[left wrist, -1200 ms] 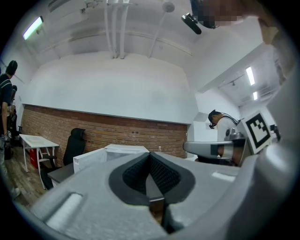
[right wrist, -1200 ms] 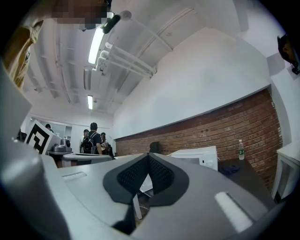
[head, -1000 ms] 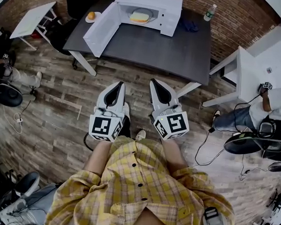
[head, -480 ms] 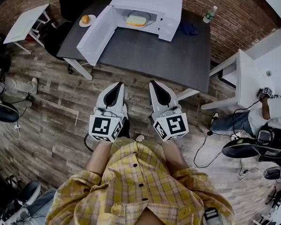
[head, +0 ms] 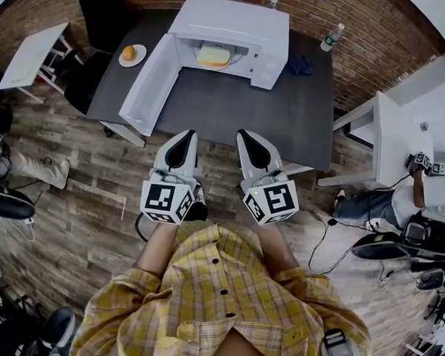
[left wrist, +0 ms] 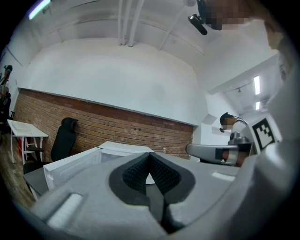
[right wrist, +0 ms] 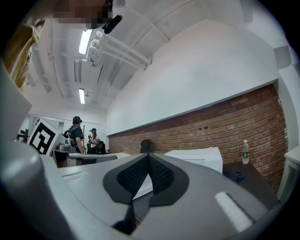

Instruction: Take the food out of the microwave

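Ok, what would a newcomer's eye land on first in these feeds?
The white microwave on the dark table, its door swung open, with pale yellow food inside. Nearer the person, the left claw and right claw sit side by side, both shut and empty, over the wood floor short of the table.

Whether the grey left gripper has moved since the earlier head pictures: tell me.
Yes. The grey left gripper has come forward toward the dark rectangular table, whose near edge now lies close to its tips.
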Tool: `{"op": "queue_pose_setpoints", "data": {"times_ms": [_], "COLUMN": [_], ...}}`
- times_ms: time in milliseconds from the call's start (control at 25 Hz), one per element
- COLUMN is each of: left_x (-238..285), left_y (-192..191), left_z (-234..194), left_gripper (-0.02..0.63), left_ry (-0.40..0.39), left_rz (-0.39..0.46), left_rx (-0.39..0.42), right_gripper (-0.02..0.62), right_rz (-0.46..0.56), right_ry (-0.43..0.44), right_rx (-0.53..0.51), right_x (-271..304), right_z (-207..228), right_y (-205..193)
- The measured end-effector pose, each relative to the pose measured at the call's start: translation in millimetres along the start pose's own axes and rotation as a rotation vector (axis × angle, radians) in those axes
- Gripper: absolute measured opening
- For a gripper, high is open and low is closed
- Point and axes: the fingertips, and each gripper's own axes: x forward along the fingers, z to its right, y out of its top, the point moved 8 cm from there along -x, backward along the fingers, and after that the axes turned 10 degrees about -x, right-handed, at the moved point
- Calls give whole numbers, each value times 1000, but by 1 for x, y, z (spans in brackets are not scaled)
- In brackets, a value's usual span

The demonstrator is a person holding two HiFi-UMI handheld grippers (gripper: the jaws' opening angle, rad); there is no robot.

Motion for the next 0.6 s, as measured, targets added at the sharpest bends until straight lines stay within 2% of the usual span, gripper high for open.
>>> {"op": "queue_pose_setpoints", "data": {"times_ms": [600], "left_x": [77], "left_y": [31], "left_z": [-84], "left_gripper": [0], "left_ry": [-29], "left_rz": [-67], "left_rx": [-6], "right_gripper": [5], "right_rz": [-49], "right_ry": [-90], "right_rx": [-6], "right_x": [107], "right_z": [17], "right_y": [2]}}
